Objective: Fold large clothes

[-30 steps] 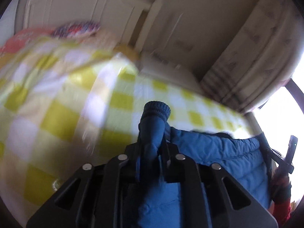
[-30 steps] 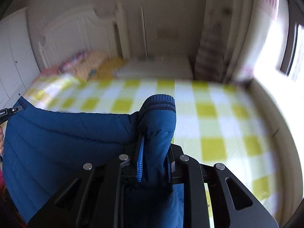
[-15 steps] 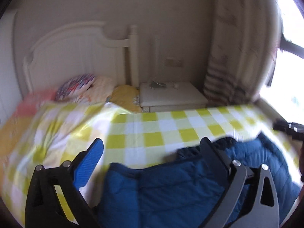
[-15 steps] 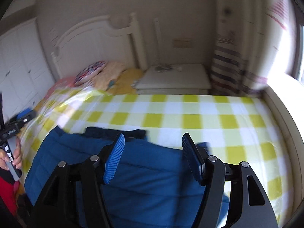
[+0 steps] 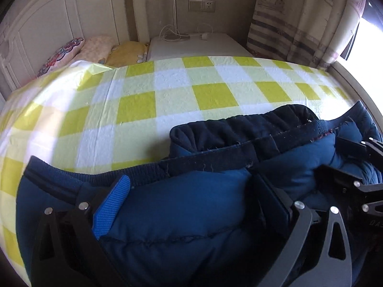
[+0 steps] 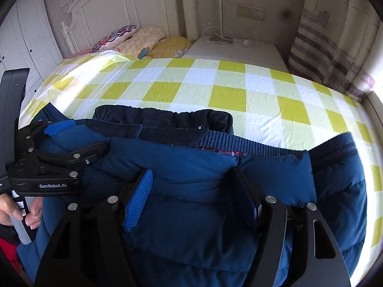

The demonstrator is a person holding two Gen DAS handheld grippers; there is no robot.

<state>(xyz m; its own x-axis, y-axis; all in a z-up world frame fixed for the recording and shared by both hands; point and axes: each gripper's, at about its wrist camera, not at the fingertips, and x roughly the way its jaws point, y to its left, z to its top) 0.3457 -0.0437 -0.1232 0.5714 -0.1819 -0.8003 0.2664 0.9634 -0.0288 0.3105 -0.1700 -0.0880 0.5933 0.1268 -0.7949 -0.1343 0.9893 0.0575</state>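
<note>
Both the left gripper [image 5: 191,205] and right gripper [image 6: 191,196] are released, jaws having just opened over the blue puffer jacket [image 6: 191,215]; the springy padding risks unfolding, and the ribbed hem [image 6: 239,143] at 12 o'clock sits uneven.

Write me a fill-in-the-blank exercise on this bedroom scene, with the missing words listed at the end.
1. The blue padded jacket lies on a bed cover checked in white and ____.
2. The left gripper and the right gripper, whose jaws have just been opening, both stand ____ over the jacket.
3. The pillows lie against the white ____ of the bed.
4. The charger cable rests on the white ____ beside the bed.

Missing words: yellow; open; headboard; nightstand
</note>
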